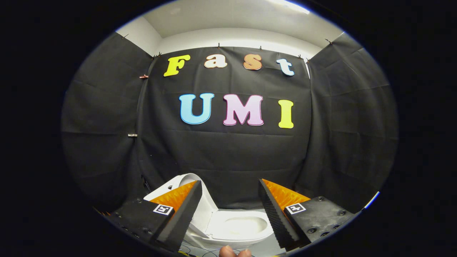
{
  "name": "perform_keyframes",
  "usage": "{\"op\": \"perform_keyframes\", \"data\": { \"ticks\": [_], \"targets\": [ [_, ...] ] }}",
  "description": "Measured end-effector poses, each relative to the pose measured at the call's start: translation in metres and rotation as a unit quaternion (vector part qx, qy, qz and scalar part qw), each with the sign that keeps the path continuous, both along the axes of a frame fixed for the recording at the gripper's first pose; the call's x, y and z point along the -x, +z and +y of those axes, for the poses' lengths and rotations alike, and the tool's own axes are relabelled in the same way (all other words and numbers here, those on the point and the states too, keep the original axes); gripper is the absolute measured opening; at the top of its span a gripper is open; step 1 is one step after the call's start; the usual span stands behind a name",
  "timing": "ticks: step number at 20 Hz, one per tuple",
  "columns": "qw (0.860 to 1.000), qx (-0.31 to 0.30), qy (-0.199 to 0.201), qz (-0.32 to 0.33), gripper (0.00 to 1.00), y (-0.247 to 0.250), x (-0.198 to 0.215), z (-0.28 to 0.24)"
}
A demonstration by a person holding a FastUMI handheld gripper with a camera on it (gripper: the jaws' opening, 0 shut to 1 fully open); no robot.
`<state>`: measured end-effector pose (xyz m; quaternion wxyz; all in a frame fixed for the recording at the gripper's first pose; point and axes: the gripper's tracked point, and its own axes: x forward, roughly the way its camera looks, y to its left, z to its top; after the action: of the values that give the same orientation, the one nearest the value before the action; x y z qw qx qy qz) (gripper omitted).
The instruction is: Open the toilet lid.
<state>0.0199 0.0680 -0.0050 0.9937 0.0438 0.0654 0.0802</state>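
Note:
A white toilet (235,228) stands low down, beyond and below my fingers, against the black cloth wall. Its lid (201,200) is raised, leaning up and back at the left behind my left finger, and the oval seat and bowl lie bare between the fingers. My gripper (228,185) hangs above the toilet, open wide with nothing between its black ribbed pads. The left finger (182,210) covers part of the lid. The right finger (276,214) reaches over the bowl's right side.
Black cloth walls close the booth at the back and on both sides. Fingertips of a person's hand (234,252) show just below the bowl's front. Thin cables lie on the pale floor (264,248) by the toilet's base.

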Motion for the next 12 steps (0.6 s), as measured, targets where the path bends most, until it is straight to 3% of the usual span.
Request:
{"op": "perform_keyframes", "data": {
  "ticks": [12],
  "targets": [
    [1.0, 0.004, 0.001, 0.003, 0.98, -0.0019, 0.0002, 0.0005]
  ]
}}
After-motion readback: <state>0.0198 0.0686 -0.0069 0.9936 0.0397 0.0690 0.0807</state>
